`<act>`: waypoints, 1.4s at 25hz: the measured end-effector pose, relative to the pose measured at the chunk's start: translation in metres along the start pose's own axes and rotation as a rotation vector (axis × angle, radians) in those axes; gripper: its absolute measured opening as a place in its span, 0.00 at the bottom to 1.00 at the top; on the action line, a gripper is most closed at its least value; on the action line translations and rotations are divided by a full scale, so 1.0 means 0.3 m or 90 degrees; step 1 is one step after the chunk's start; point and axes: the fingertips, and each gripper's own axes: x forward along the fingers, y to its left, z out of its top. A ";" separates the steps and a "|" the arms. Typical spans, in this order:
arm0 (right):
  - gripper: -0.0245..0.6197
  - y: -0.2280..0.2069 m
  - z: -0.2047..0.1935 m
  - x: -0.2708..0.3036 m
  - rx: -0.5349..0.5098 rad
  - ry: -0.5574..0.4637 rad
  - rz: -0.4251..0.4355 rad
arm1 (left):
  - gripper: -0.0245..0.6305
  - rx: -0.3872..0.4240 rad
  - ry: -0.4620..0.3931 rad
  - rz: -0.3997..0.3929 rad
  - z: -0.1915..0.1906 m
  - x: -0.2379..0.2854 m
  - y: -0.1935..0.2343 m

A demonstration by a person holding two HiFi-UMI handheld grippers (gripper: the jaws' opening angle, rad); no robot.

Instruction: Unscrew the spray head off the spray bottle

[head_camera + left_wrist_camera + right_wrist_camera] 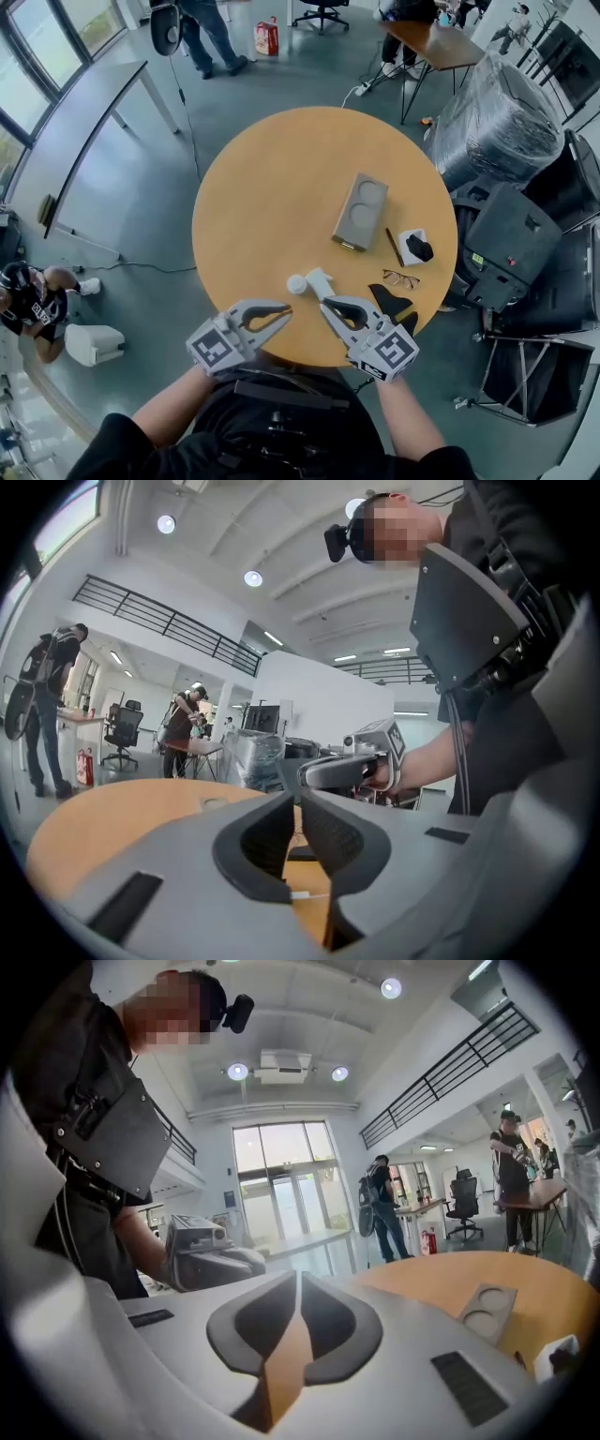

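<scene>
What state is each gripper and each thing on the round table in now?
left gripper: fingers shut, empty
right gripper: fingers shut, empty
spray bottle: lying on the table, not held
grey tray: both recesses empty
glasses: lying flat, folding unclear

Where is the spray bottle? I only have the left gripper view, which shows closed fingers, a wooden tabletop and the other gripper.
Observer: The head view shows the white plastic spray bottle on the round wooden table. It sits near the front edge, just ahead of the left gripper and the right gripper. Neither touches it.
Operator: Is the right gripper holding anything?
Observer: No. The right gripper view shows its fingers together with nothing between them, only tabletop beyond.
Operator: Is anything close to the bottle?
Observer: A pair of thin-framed glasses lies to its right in the head view, clear of it.
</scene>
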 end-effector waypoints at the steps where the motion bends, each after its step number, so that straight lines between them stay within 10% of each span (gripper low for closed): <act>1: 0.05 0.016 0.028 -0.012 -0.006 -0.008 0.001 | 0.05 0.014 -0.002 0.004 0.026 -0.006 -0.014; 15: 0.04 0.171 0.264 -0.084 -0.078 -0.059 0.028 | 0.05 0.015 -0.027 0.014 0.209 -0.044 -0.076; 35: 0.04 0.145 0.265 -0.092 -0.100 -0.056 0.054 | 0.05 0.031 -0.052 0.037 0.224 0.014 -0.063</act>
